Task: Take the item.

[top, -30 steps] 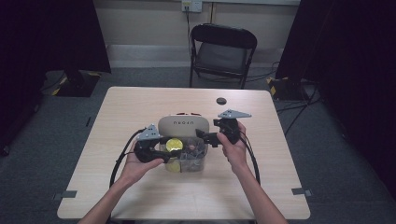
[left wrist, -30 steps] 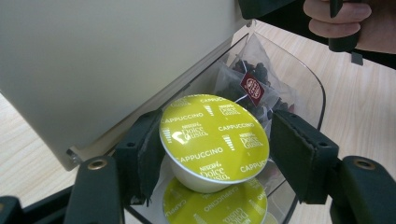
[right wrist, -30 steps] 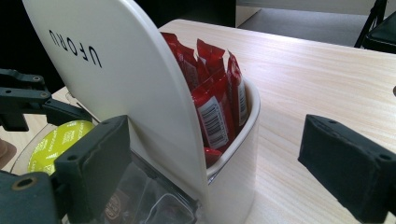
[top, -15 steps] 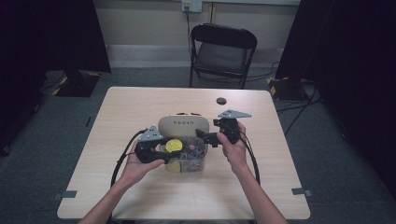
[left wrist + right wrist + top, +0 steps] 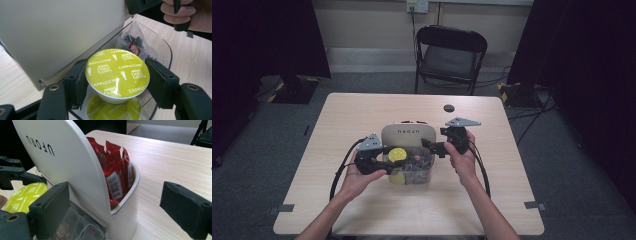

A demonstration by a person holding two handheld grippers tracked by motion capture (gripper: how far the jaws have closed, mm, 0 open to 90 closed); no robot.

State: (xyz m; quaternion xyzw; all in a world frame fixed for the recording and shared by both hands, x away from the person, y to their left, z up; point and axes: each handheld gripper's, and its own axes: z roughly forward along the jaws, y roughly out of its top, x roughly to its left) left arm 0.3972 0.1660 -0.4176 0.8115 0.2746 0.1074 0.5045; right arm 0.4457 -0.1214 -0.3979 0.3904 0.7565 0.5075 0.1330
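My left gripper (image 5: pixel 117 82) is pinching a yellow-green Cappuccino capsule (image 5: pixel 117 71) by its rim, foil lid up, one black pad on each side of it, at the centre of the left gripper view. The relation that matters is vertical: the capsule hangs directly over the open clear compartment (image 5: pixel 165 47) of the organiser, with a second capsule (image 5: pixel 113 110) lying below it at the bottom centre of the frame and a tea-bag sachet (image 5: pixel 135 45) behind it toward the upper right. The capsule is round, so it has no long axis to line up; its flat lid faces up and slightly toward me. My left hand is plainly the nearer one. My right gripper (image 5: pixel 115 212) has its jaws spread wide and empty, straddling the cream upright panel (image 5: pixel 60 162) at the organiser's edge, next to the red sachets (image 5: pixel 115 172) standing in the rear pocket. In the high view the capsule (image 5: pixel 396 153) sits at centre left of the organiser. Compared with half a second ago, it looks shifted a touch left and lower in frame; the right gripper (image 5: pixel 436 146) has barely moved.
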